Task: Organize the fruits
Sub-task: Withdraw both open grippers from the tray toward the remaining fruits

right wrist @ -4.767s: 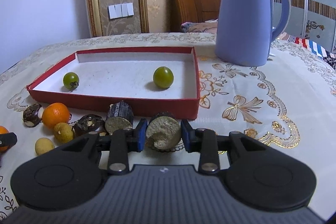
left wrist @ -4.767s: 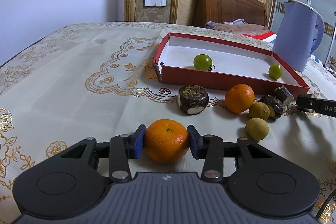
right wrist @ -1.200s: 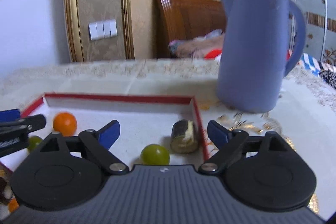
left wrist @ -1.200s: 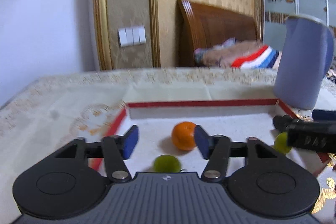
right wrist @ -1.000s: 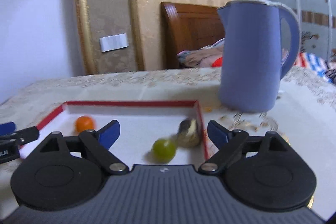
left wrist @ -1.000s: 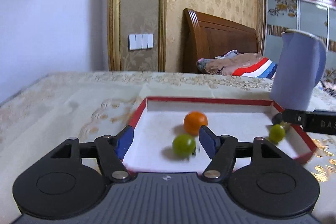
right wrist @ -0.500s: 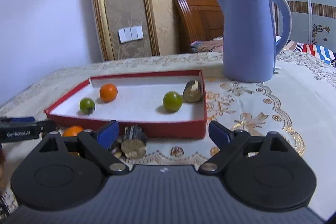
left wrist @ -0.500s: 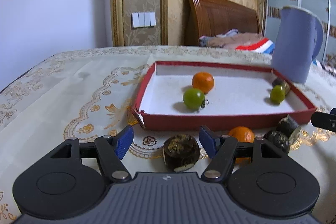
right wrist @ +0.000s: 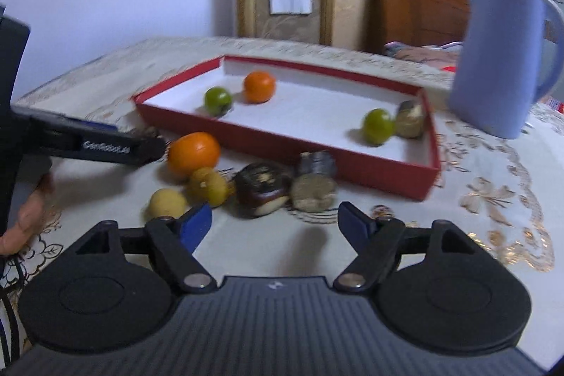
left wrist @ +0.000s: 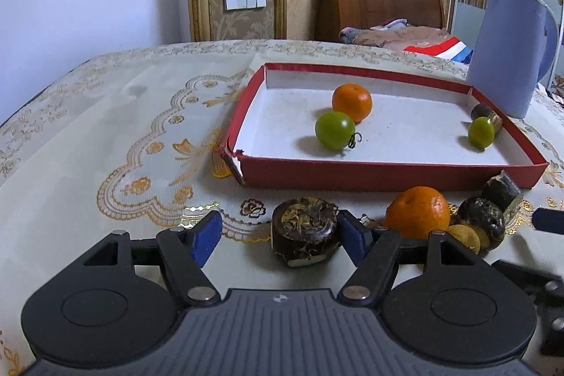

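My left gripper (left wrist: 278,238) is low over the tablecloth, its jaws opening. A dark brown round fruit (left wrist: 305,236) sits between them, close against the right pad and clear of the left one. My right gripper (right wrist: 275,226) has its jaws closing on nothing. Another dark fruit (right wrist: 261,189) and a cut brown piece (right wrist: 313,185) lie just beyond its fingertips. The red tray (left wrist: 387,170) holds an orange (left wrist: 351,102), two green fruits (left wrist: 334,130) (left wrist: 481,132) and a brown piece (right wrist: 409,119). A second orange (right wrist: 194,152) and two yellow fruits (right wrist: 208,185) (right wrist: 167,203) lie in front of the tray.
A tall blue kettle (right wrist: 500,59) stands behind the tray's right corner. A hand (right wrist: 24,217) shows at the left edge of the right wrist view. The embroidered tablecloth (left wrist: 116,136) spreads wide to the tray's left. A wooden headboard (left wrist: 380,6) stands behind the table.
Both grippers have drawn back from over the tray and sunk to the loose fruits in front of it. The dark round fruit now lies between my left jaws. My right jaws have narrowed.
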